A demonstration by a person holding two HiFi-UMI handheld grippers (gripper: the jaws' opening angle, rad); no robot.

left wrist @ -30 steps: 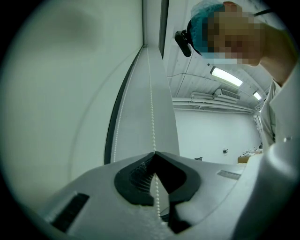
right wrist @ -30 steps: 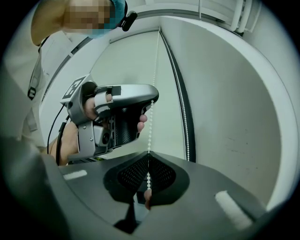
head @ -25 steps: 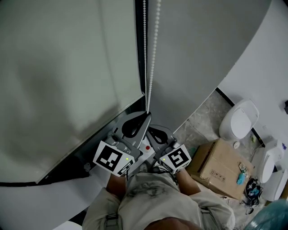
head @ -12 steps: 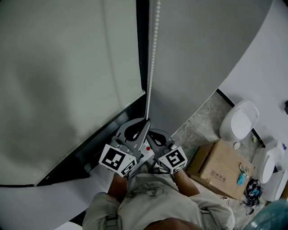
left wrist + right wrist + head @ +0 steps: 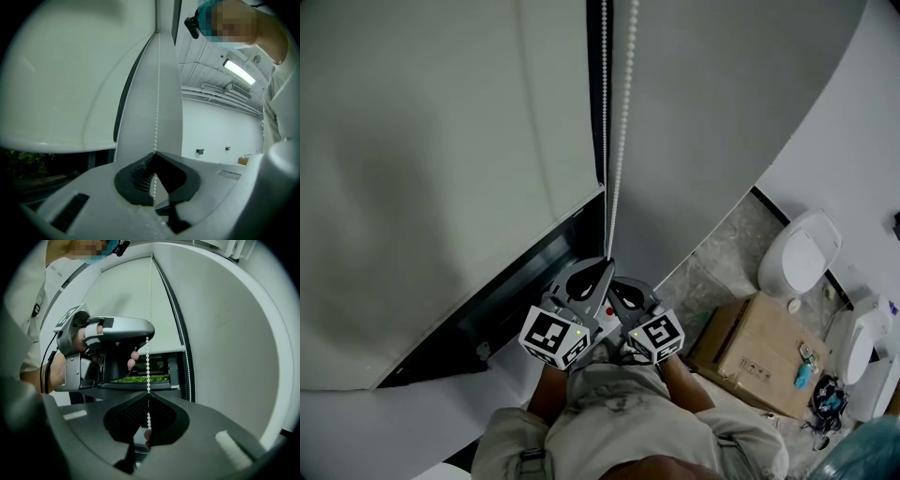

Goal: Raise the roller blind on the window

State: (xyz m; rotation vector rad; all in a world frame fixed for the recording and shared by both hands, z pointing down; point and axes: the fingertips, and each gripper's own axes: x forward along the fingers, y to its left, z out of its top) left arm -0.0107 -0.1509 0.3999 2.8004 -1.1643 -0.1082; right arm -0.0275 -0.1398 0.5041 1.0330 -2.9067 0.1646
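The white roller blind point(image 5: 441, 169) covers most of the window, with a dark gap under its bottom edge. Its white bead chain point(image 5: 617, 122) hangs in two strands beside the black frame. In the head view my left gripper point(image 5: 607, 265) is shut on one strand, and my right gripper point(image 5: 616, 287) sits just below and beside it. Along the left gripper point(image 5: 154, 153), the bead chain point(image 5: 156, 117) runs up from between the shut jaws. My right gripper point(image 5: 148, 396) is likewise shut on the bead chain point(image 5: 148, 362), just under the left gripper point(image 5: 115, 333).
A grey wall pillar point(image 5: 703, 122) stands right of the chain. On the floor at the right lie a cardboard box point(image 5: 759, 361) and white rounded fixtures point(image 5: 797, 253). Green plants point(image 5: 136, 378) show through the open strip of window.
Both grippers have sunk lower together, still shut on the chain. The blind's bottom edge stands slightly higher and the dark gap under it is a little wider.
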